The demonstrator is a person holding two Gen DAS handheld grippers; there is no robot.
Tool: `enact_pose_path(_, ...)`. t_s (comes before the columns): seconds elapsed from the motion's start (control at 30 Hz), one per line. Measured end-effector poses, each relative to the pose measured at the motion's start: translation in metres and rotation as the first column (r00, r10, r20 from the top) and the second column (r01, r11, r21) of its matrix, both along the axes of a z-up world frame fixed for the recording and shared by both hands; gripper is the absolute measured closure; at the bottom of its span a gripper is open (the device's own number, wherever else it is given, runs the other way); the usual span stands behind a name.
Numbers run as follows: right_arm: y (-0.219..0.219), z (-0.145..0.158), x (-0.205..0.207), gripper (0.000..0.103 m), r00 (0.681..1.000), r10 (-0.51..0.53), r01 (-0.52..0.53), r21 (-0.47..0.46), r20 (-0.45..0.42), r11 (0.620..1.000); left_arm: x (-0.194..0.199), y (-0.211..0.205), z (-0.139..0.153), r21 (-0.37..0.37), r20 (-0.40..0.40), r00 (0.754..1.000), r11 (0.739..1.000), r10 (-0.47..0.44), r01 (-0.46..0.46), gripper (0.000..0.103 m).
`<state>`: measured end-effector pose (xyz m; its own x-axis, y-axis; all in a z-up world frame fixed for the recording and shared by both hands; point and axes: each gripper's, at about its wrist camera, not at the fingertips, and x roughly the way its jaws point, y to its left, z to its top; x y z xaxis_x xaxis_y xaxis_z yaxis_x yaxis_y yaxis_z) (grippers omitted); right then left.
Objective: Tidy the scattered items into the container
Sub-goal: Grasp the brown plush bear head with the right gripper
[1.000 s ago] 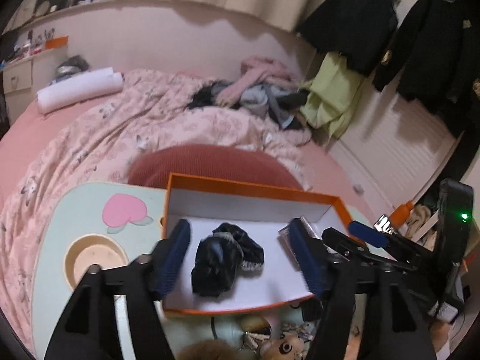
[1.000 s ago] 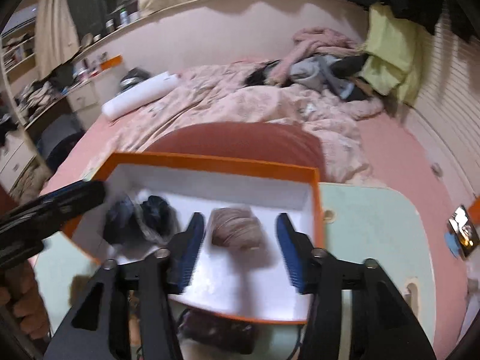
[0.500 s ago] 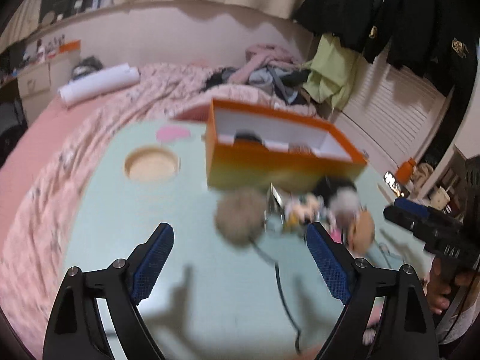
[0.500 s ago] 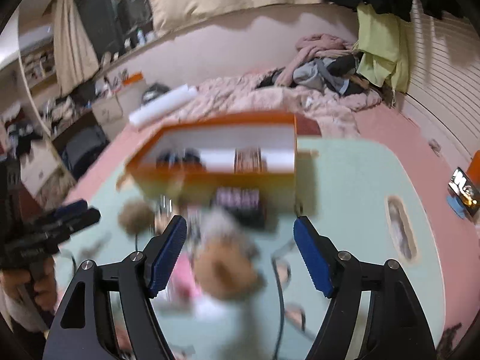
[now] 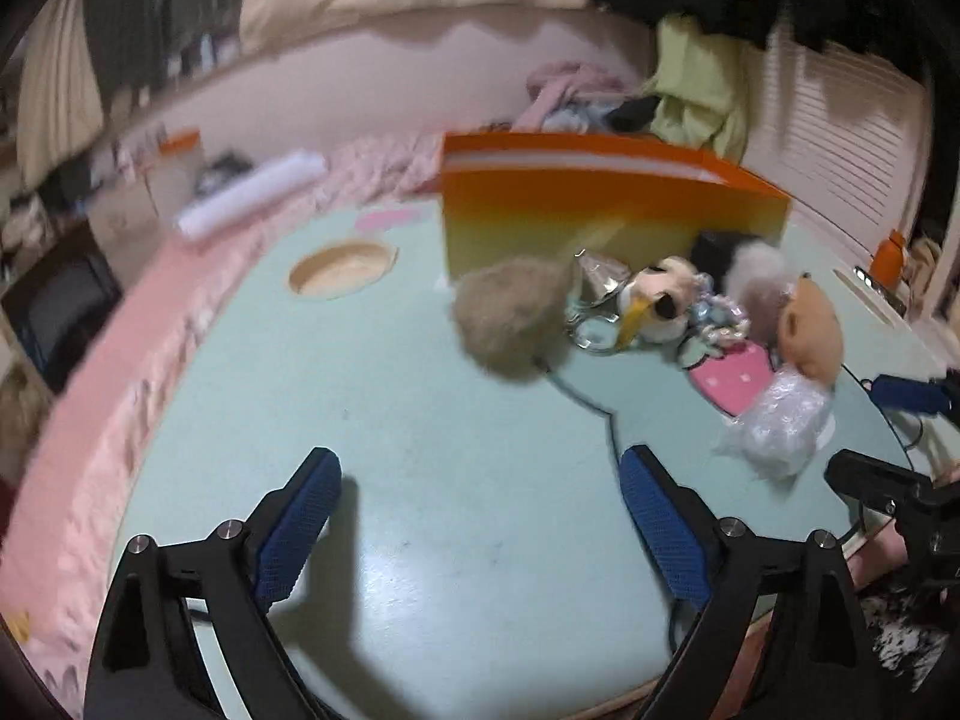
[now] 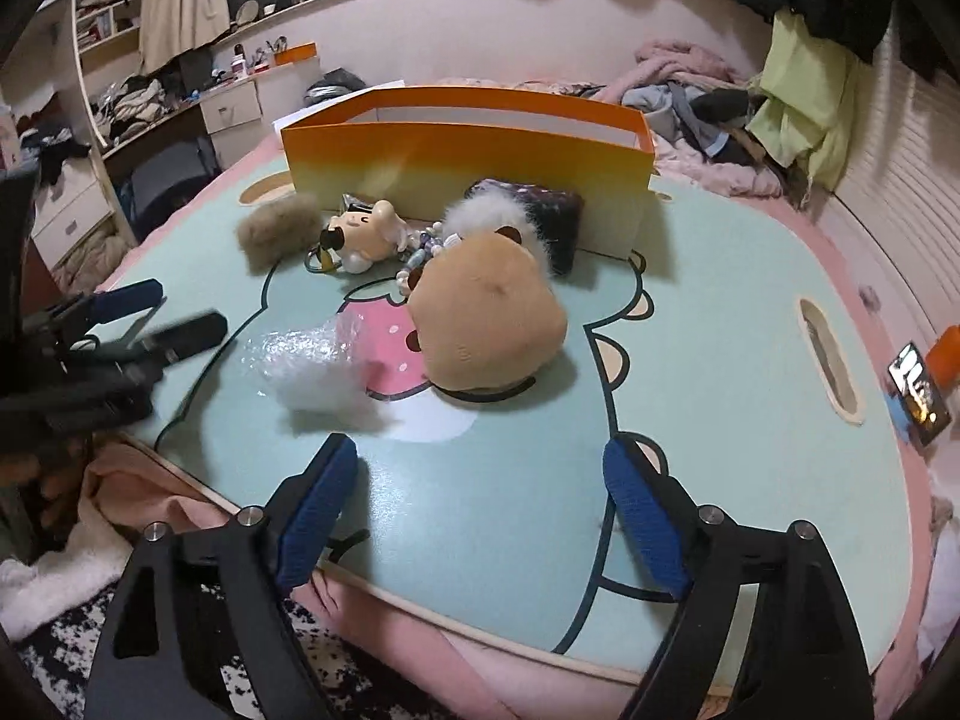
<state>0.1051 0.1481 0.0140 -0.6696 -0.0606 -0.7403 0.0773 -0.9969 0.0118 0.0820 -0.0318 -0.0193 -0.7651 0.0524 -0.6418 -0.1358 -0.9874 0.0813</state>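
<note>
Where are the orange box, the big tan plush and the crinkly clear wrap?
orange box (image 6: 468, 162): right wrist view, front wall.
big tan plush (image 6: 489, 324): right wrist view, middle of its rounded body.
crinkly clear wrap (image 6: 312, 363): right wrist view, its centre.

A big orange box stands open on the table. In front of it lie small things close together: a fuzzy brown ball, a little toy dog, a round tan plush, and a crinkly clear bag.

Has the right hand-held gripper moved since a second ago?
Yes. The right hand-held gripper, jaws opening and empty, pulled back from above the orange box to the table's near edge.
</note>
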Motion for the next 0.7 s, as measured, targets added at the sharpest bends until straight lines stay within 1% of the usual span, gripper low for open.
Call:
enact_pose_path(0.07,0.003,-0.003,-0.001,0.011,1.0,-0.008,0.008,0.001,-0.009,1.0,0.0,0.0,0.0,-0.001,-0.003,1.0,1.0,-0.013,0.013,0.008)
enact_pose_path(0.13,0.007,-0.006,-0.002,0.0,1.0,-0.027,0.027,-0.001,-0.01,1.0,-0.002,-0.005,-0.001,0.03,0.008,1.0,0.999,-0.015,0.015,0.008)
enact_pose_path(0.17,0.009,-0.007,-0.002,0.0,0.999,-0.038,0.038,-0.001,-0.014,0.999,-0.003,-0.008,-0.001,0.05,0.013,1.0,0.999,-0.019,0.019,0.007)
enact_pose_path(0.2,0.011,-0.007,-0.002,0.0,0.999,-0.047,0.047,0.0,-0.019,0.999,-0.003,-0.009,-0.001,0.054,0.012,1.0,0.998,-0.023,0.023,0.006)
enact_pose_path(0.3,0.016,-0.007,-0.001,0.0,0.996,-0.083,0.083,0.001,-0.03,0.997,-0.004,-0.009,-0.001,0.047,0.01,1.0,0.999,-0.028,0.027,0.005)
enact_pose_path(0.37,0.017,-0.005,-0.001,0.005,0.996,-0.083,0.083,-0.011,-0.039,0.997,-0.003,-0.009,-0.001,0.049,0.01,1.0,0.998,-0.029,0.029,0.005)
enact_pose_path(0.4,0.018,-0.002,0.0,0.012,0.995,-0.083,0.082,-0.017,-0.057,0.996,-0.003,-0.008,-0.001,0.049,0.01,1.0,0.998,-0.029,0.028,0.004)
enact_pose_path(0.47,0.019,0.008,0.002,0.014,0.989,-0.102,0.101,-0.013,-0.112,0.995,-0.003,-0.006,0.0,0.048,0.01,1.0,0.998,-0.03,0.029,0.004)
enact_pose_path(0.53,0.02,0.018,0.001,0.014,0.982,-0.103,0.097,-0.044,-0.157,0.994,-0.003,-0.005,0.0,0.048,0.01,1.0,0.998,-0.029,0.028,0.004)
enact_pose_path(0.6,0.018,0.022,-0.008,0.014,0.987,-0.072,0.058,-0.1,-0.142,0.993,-0.004,-0.005,0.0,0.048,0.009,0.999,0.998,-0.031,0.03,0.004)
enact_pose_path(0.67,0.012,0.019,-0.018,0.014,0.992,-0.054,0.041,-0.109,-0.118,0.993,-0.004,-0.005,0.0,0.05,0.01,0.999,0.998,-0.032,0.031,0.004)
enact_pose_path(0.7,0.009,0.017,-0.024,0.018,0.994,-0.045,0.034,-0.102,-0.103,0.994,-0.004,-0.005,0.0,0.051,0.01,0.999,0.998,-0.033,0.033,0.004)
